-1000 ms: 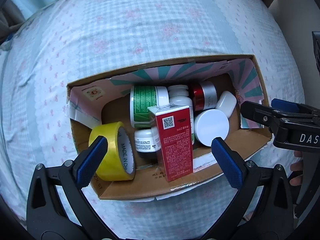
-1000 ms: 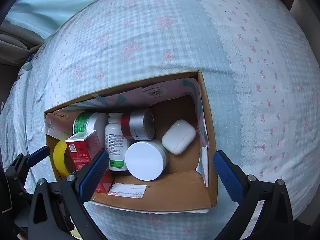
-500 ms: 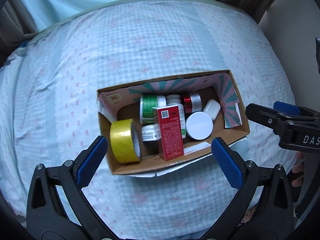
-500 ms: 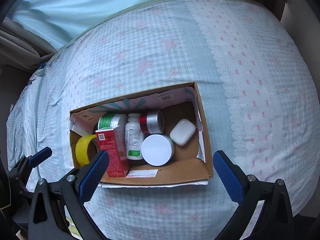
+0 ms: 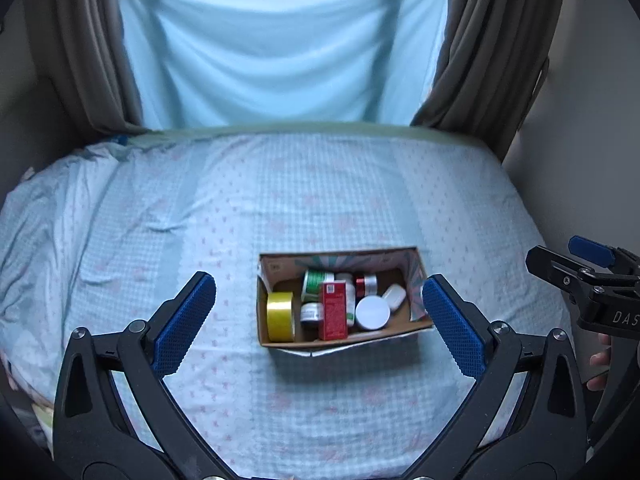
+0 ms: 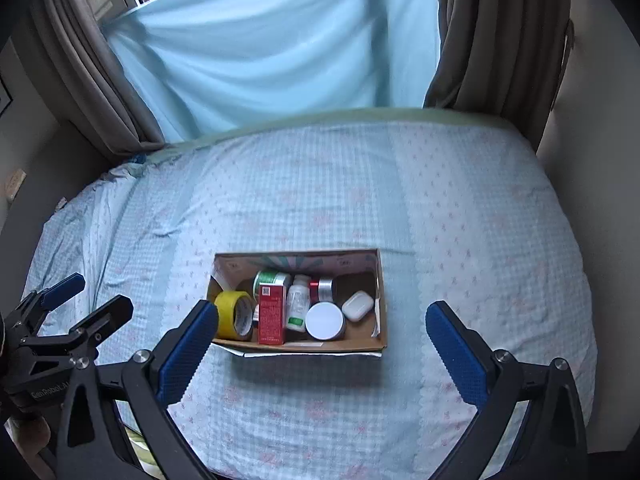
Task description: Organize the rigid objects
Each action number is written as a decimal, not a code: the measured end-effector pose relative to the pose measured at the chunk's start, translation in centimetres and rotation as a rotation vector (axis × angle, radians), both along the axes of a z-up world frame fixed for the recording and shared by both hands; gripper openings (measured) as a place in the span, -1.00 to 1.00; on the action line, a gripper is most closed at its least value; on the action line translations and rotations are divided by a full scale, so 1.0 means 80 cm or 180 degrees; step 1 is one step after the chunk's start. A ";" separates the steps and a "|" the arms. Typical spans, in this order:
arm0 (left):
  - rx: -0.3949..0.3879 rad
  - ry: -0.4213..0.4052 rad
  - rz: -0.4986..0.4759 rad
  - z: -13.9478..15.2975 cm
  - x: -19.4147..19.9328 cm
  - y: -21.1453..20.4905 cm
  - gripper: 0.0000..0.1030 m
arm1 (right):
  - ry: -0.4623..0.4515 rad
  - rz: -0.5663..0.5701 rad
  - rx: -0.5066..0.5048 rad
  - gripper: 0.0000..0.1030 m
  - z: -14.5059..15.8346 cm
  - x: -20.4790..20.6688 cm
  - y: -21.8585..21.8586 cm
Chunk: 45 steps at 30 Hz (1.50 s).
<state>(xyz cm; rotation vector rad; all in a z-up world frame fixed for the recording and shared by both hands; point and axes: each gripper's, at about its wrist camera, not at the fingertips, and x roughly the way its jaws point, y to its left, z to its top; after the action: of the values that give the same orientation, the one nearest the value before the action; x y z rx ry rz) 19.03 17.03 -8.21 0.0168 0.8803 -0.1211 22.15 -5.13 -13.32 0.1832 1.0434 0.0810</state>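
An open cardboard box [image 5: 416, 258] [image 6: 382, 320] sits on the bed near its front edge. In it are a yellow tape roll [image 5: 280, 316] [image 6: 233, 314], a red carton [image 5: 334, 310] [image 6: 272, 314], a green-labelled bottle [image 5: 316, 280], a white bottle [image 6: 298, 300], a red and silver jar [image 6: 322, 288], a white-lidded jar [image 5: 373, 312] [image 6: 325, 320] and a white earbud case [image 5: 394, 296] [image 6: 358, 306]. My left gripper [image 5: 320, 324] is open and empty, held back from the box. My right gripper [image 6: 320, 340] is open and empty, also held back.
The bed has a light blue checked sheet [image 5: 200, 220] [image 6: 460, 220]. Grey curtains [image 5: 480, 52] [image 6: 500, 32] and a pale blue drape [image 5: 272, 48] hang behind it. A wall [image 5: 592, 140] stands at the bed's right side.
Both grippers have pulled far back and up from the box, which now looks small. The curtains and drape have come into view. The box's contents have not moved.
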 end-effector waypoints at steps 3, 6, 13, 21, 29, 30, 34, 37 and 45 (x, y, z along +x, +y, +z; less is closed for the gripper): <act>0.0052 -0.0364 0.0089 0.047 -0.041 -0.012 1.00 | -0.0331 0.0008 -0.0084 1.00 0.055 -0.034 -0.017; 0.0030 -0.0646 0.0094 0.082 -0.080 -0.028 1.00 | -0.0592 -0.0007 -0.0166 1.00 0.100 -0.071 -0.038; -0.0077 -0.1003 0.0070 0.125 -0.148 -0.062 1.00 | -0.0937 -0.0141 -0.0277 1.00 0.150 -0.139 -0.077; 0.0005 -0.1179 0.0094 0.129 -0.184 -0.084 1.00 | -0.1129 -0.0229 -0.0379 1.00 0.155 -0.178 -0.094; 0.0014 -0.1228 0.0094 0.133 -0.195 -0.090 1.00 | -0.1236 -0.0230 -0.0401 1.00 0.165 -0.189 -0.102; 0.0008 -0.1231 0.0095 0.133 -0.196 -0.091 1.00 | -0.1243 -0.0232 -0.0392 1.00 0.166 -0.191 -0.102; 0.0030 -0.1246 0.0099 0.133 -0.199 -0.092 1.00 | -0.1284 -0.0220 -0.0397 1.00 0.170 -0.193 -0.101; 0.0045 -0.1258 0.0108 0.134 -0.200 -0.092 1.00 | -0.1299 -0.0214 -0.0386 1.00 0.172 -0.195 -0.102; 0.0038 -0.1272 0.0122 0.135 -0.200 -0.091 1.00 | -0.1287 -0.0212 -0.0389 1.00 0.173 -0.196 -0.101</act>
<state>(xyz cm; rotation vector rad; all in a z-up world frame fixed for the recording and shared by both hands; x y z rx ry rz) 3.03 9.75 2.61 0.0340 0.4818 -0.0729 6.44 -13.18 0.54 0.0850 0.6361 -0.0070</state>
